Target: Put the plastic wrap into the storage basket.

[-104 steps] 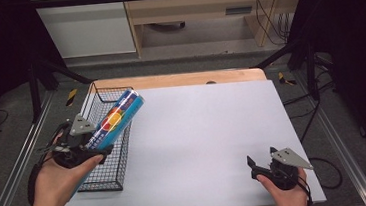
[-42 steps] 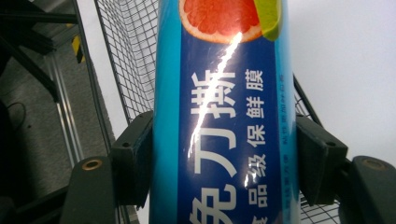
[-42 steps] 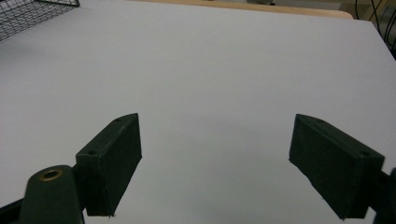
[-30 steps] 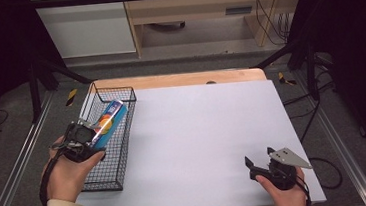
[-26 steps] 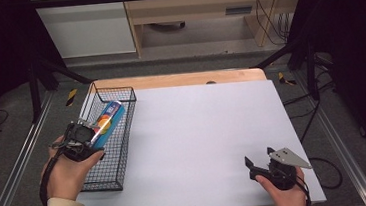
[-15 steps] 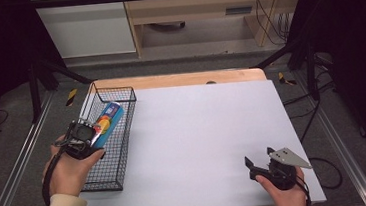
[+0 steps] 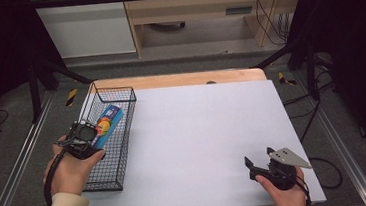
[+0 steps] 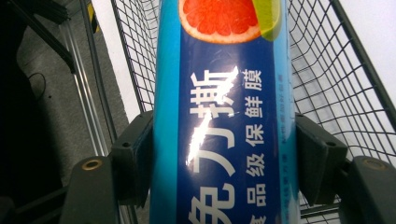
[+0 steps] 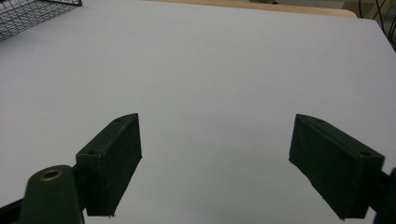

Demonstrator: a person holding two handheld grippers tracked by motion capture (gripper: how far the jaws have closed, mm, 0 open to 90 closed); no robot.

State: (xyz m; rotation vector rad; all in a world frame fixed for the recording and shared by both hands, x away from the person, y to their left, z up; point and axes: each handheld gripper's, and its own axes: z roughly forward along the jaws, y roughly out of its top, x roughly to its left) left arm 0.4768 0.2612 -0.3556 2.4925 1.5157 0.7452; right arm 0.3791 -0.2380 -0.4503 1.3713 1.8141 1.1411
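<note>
While the left gripper (image 7: pixel 89 136) sits over the wire basket (image 7: pixel 120 96) at the table's left edge, its jaws are clamped on a blue box of cling film (image 7: pixel 106 123), one pad (image 8: pixel 135 154) pressed to each long side. The left gripper view shows the box (image 8: pixel 229 140) running straight out between the jaws, its glossy blue face printed with white Chinese characters and a cut grapefruit picture toward the far end. Basket mesh (image 8: pixel 327 79) lies beneath and to either side of the box. From the high view the box points away from the person along the basket's length, inside the rim; whether it rests on the basket floor cannot be told.

The right gripper (image 7: pixel 262 165) is held at the near right corner of the white tabletop (image 7: pixel 208 131), well apart from the basket. Its jaws stand wide apart with nothing between them, and the right gripper view shows bare white tabletop (image 9: pixel 215 70) ahead of the gripper (image 9: pixel 217 163), with a corner of the basket (image 9: pixel 32 11) at upper left. A grey three-cornered plate (image 7: pixel 288 157) sits atop this gripper.
</note>
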